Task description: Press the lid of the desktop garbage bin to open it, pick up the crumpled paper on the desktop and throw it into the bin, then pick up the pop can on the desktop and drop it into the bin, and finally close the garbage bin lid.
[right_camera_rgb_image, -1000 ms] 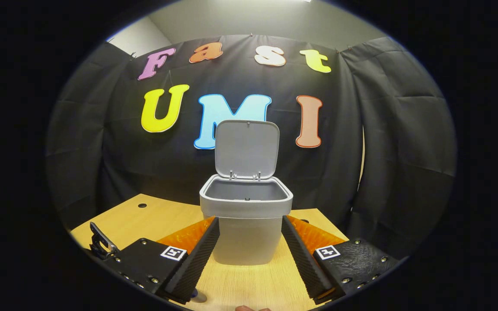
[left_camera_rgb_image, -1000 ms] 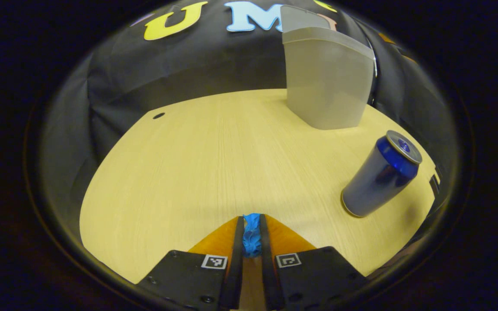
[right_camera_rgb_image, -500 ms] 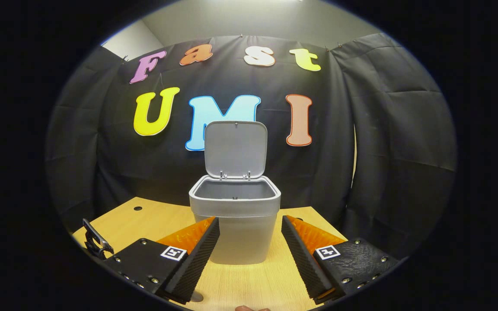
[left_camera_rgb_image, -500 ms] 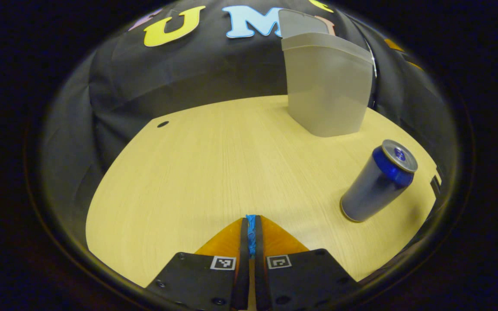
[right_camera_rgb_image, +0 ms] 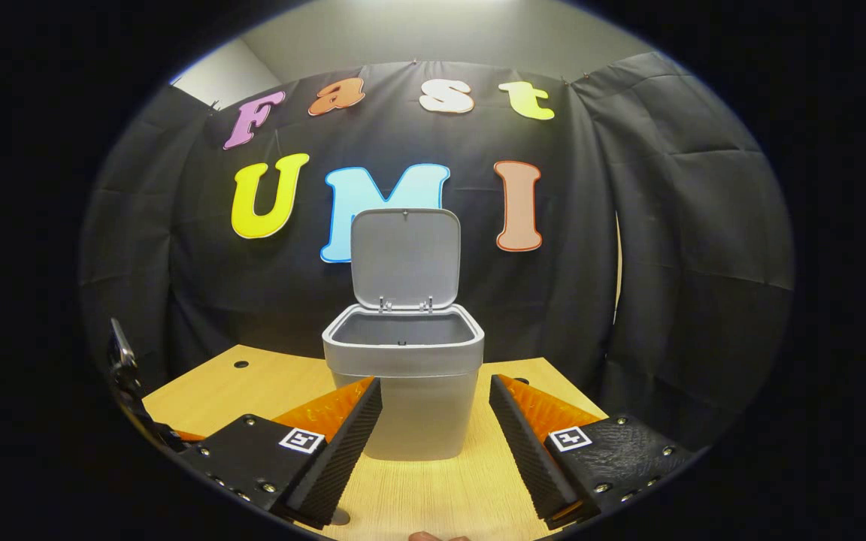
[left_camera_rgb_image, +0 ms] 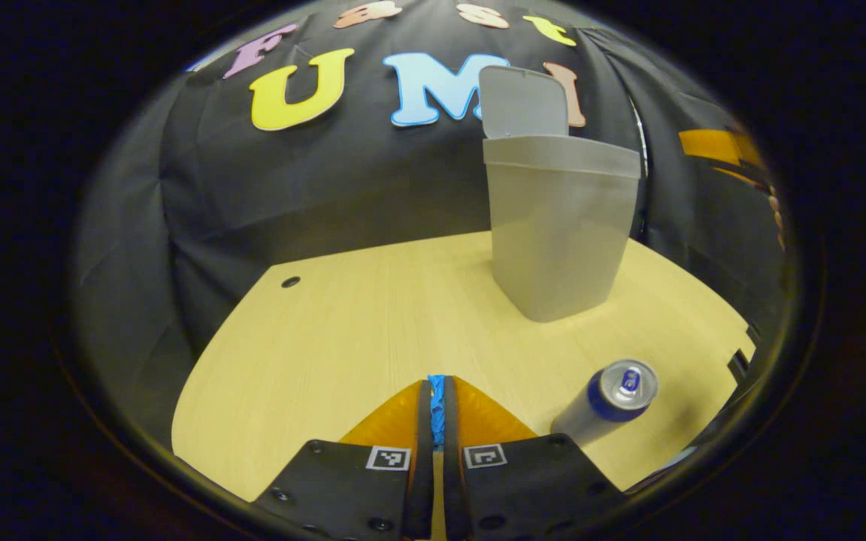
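The crumpled blue paper [left_camera_rgb_image: 437, 406] is a thin strip squeezed between the fingers of my left gripper [left_camera_rgb_image: 437, 385], which is shut on it above the wooden desktop [left_camera_rgb_image: 343, 330]. The grey bin [left_camera_rgb_image: 553, 225] stands ahead to the right with its lid [left_camera_rgb_image: 523, 101] raised. A blue pop can [left_camera_rgb_image: 606, 402] stands upright on the desk, low at the right, close to my left gripper. In the right gripper view the bin [right_camera_rgb_image: 403, 353] faces me with its lid [right_camera_rgb_image: 405, 259] upright and its inside showing. My right gripper [right_camera_rgb_image: 434, 382] is open, short of the bin.
The desktop [right_camera_rgb_image: 252, 383] ends at a curved front edge and has a small round hole [left_camera_rgb_image: 290, 282] at the far left. Black cloth hangs close behind the bin. Part of the other gripper [right_camera_rgb_image: 123, 361] shows at the far left of the right gripper view.
My left gripper squeezed tighter on the blue paper and rose, tilting up; the can now sits lower in its view. The right gripper stayed open and shifted only slightly.
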The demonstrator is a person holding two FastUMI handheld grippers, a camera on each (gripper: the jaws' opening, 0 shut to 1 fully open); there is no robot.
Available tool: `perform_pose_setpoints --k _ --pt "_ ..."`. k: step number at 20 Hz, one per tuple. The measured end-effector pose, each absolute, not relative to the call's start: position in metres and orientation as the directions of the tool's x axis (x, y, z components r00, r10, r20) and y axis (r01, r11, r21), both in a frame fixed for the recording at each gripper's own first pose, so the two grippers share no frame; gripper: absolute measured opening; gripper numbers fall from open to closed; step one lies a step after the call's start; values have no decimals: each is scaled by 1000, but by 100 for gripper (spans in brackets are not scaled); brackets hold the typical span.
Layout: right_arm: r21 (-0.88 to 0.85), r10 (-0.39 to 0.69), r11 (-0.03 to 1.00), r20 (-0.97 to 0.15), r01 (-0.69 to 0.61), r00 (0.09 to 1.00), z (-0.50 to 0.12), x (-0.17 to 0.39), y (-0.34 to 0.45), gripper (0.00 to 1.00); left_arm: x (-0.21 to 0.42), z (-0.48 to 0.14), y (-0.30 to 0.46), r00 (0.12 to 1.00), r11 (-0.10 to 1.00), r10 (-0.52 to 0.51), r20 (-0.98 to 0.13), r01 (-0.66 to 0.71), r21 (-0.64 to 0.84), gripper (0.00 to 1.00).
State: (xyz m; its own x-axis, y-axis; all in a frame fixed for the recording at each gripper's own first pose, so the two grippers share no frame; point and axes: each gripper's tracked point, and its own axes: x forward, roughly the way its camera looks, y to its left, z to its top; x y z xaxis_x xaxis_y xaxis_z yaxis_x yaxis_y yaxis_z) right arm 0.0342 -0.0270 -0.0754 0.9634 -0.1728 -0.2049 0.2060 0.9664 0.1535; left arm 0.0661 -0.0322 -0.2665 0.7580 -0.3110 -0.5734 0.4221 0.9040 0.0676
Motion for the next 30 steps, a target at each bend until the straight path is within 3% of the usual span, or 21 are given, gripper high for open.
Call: perform_pose_setpoints --k 1,2,7,12,15,16,18,20,22,28,30 --pt "159 -172 965 -206 207 963 -77 34 -29 93 70 -255 -38 768 904 -321 -554 423 62 16" --pt "162 -173 965 -207 208 963 -78 34 -30 93 74 -242 -45 776 903 -332 -536 425 56 12" --pt "160 -178 964 -204 212 963 -82 33 -38 93 93 -188 -84 817 895 -382 -433 444 49 16" --pt "153 -183 964 -210 218 960 -87 32 -46 93 113 -150 -122 825 888 -433 -364 461 -12 7" --pt "153 -185 963 -224 222 957 -92 32 -51 93 132 -125 -145 830 882 -460 -317 468 -55 15" --pt "150 -188 963 -229 225 955 -94 31 -53 93 137 -118 -153 829 878 -470 -302 475 -62 11" --pt "139 -198 962 -238 235 951 -98 31 -59 93 148 -103 -171 828 869 -489 -274 491 -66 15" --pt "124 -214 961 -240 249 947 -99 30 -66 93 159 -90 -190 825 857 -511 -243 510 -70 11" --pt "117 -231 957 -241 264 943 -97 29 -73 93 169 -84 -207 817 846 -529 -228 528 -72 15" --pt "97 -245 956 -255 277 935 -96 23 -84 93 190 -68 -258 795 815 -577 -188 574 -72 12" --pt "102 -252 953 -264 287 931 -97 20 -88 93 197 -68 -273 787 806 -589 -184 588 -66 15"
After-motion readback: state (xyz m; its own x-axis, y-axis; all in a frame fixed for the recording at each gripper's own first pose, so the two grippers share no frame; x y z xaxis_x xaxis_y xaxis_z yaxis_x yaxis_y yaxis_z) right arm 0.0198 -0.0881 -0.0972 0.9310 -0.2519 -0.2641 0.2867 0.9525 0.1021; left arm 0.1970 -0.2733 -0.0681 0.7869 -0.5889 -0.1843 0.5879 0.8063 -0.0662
